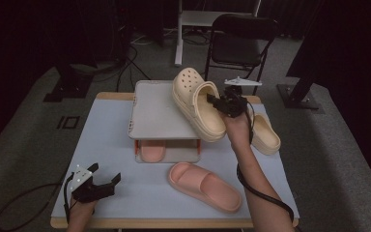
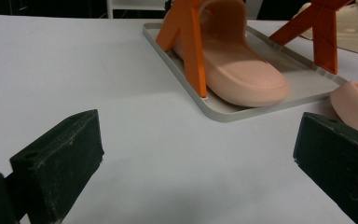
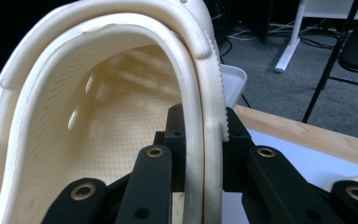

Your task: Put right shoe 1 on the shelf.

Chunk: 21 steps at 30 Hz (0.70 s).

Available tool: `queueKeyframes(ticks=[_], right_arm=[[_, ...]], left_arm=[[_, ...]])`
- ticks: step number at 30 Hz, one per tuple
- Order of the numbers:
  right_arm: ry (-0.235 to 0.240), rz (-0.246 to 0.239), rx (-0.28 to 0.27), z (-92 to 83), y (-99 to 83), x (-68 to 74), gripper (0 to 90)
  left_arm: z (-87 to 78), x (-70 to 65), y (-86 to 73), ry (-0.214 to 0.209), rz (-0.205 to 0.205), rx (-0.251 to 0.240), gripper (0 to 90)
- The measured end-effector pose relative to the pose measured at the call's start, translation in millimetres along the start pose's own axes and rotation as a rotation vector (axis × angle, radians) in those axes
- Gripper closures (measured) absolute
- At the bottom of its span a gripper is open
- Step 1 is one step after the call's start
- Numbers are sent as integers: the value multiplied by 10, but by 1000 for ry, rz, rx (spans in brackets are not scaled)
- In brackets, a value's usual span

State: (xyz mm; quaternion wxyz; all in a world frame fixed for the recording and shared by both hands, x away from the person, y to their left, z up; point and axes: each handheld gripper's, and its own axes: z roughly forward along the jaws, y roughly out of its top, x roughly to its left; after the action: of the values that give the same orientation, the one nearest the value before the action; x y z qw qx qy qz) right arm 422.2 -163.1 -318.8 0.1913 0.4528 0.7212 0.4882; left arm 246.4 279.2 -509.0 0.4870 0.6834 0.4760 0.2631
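Observation:
My right gripper (image 1: 218,103) is shut on the side wall of a cream clog (image 1: 197,103) and holds it tilted in the air over the right edge of the grey rack's top shelf (image 1: 157,113). In the right gripper view, the clog's rim (image 3: 200,93) is pinched between the black jaws of my right gripper (image 3: 200,133). A second cream clog (image 1: 265,136) lies on the table at the right. One pink slide (image 1: 152,152) sits on the rack's bottom tray, and another pink slide (image 1: 205,186) lies in front. My left gripper (image 1: 104,183) rests open at the front left.
In the left gripper view, the open left gripper (image 2: 196,156) faces the tray (image 2: 242,112), the pink slide (image 2: 242,70) on it and the rack's orange legs (image 2: 191,46). A black chair (image 1: 241,41) and cables stand behind the table. The table's left half (image 1: 101,130) is bare.

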Motion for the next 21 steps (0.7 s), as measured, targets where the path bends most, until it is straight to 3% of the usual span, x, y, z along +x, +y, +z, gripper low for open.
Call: queueKeyframes(ticks=[8,21], right_arm=[[8,-11,10,228,71,169,773],[28,13,12,556,168,421,773]], left_arm=[[-2,-1,-3,0,5,-1,14],[-16,2,0,1,6,-4,15]])
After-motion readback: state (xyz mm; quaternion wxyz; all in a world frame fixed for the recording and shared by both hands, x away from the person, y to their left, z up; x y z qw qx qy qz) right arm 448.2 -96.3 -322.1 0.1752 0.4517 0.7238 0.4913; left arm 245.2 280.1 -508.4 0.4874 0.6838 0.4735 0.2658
